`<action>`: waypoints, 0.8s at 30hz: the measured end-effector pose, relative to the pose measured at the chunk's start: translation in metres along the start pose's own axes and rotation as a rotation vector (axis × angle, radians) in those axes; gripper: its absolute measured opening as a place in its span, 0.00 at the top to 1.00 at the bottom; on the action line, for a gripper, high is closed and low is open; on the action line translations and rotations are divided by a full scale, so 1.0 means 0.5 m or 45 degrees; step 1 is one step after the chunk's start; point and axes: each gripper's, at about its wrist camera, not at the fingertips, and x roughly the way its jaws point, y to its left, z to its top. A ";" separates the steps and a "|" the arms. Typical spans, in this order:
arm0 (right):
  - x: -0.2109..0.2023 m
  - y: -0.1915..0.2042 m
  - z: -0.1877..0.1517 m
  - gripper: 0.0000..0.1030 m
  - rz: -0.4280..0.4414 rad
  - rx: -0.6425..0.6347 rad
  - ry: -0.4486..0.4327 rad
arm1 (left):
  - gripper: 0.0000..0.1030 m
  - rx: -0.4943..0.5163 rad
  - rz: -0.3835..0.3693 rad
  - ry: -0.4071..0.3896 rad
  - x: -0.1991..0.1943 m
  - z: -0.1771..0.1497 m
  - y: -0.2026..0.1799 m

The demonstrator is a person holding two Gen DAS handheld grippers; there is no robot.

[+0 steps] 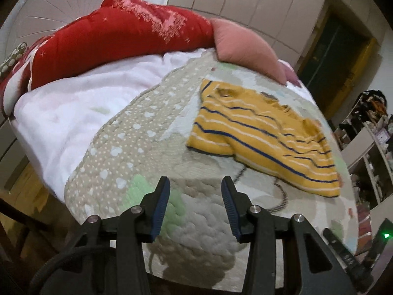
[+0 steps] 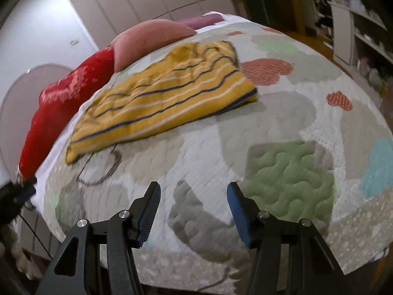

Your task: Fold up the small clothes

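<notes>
Approach step, by the look of it: nothing grasped yet. Left gripper (image 1: pixel 195 184) spread wide, empty, hovering over the quilt (image 1: pixel 196 233) near the bed's near edge. Right gripper (image 2: pixel 194 191) likewise wide apart, empty, over the same near edge. Yellow striped garment (image 1: pixel 265 135) lying on the quilt toward the bed's far side, just in front of the pillows, well apart from both grippers. Looks partly folded or bunched, one edge doubled over; motion blur, so hard to say how many layers. In the right wrist view same yellow striped garment (image 2: pixel 164 91) seen ahead and to the left.

Next move likely calls for reaching both grippers forward to the garment's near edge or corners, pinching only the top layer and not the quilt beneath, then flattening or folding over.

Around: pink pillow (image 1: pixel 245 46) just beyond the garment, close enough to crowd a far-side fold. Red cushion (image 1: pixel 122 41) and white blanket (image 1: pixel 73 113) toward the bed's left side, clear of the work. Shelving (image 1: pixel 368 147) off the bed's right side. Quilt soft and puffy, so snagging it a risk.
</notes>
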 end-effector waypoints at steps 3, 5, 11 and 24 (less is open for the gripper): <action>-0.012 0.014 -0.022 0.40 0.021 -0.009 0.004 | 0.59 0.013 -0.038 -0.029 -0.037 -0.009 -0.019; -0.015 0.017 -0.032 0.40 0.018 -0.025 0.012 | 0.54 0.021 -0.054 -0.059 -0.059 -0.012 -0.029; -0.020 0.022 -0.033 0.40 -0.018 -0.053 -0.005 | 0.49 0.069 -0.060 -0.093 -0.061 -0.013 -0.046; -0.009 0.019 -0.035 0.40 -0.097 -0.102 -0.019 | 0.49 -0.035 -0.041 0.008 -0.002 -0.020 0.000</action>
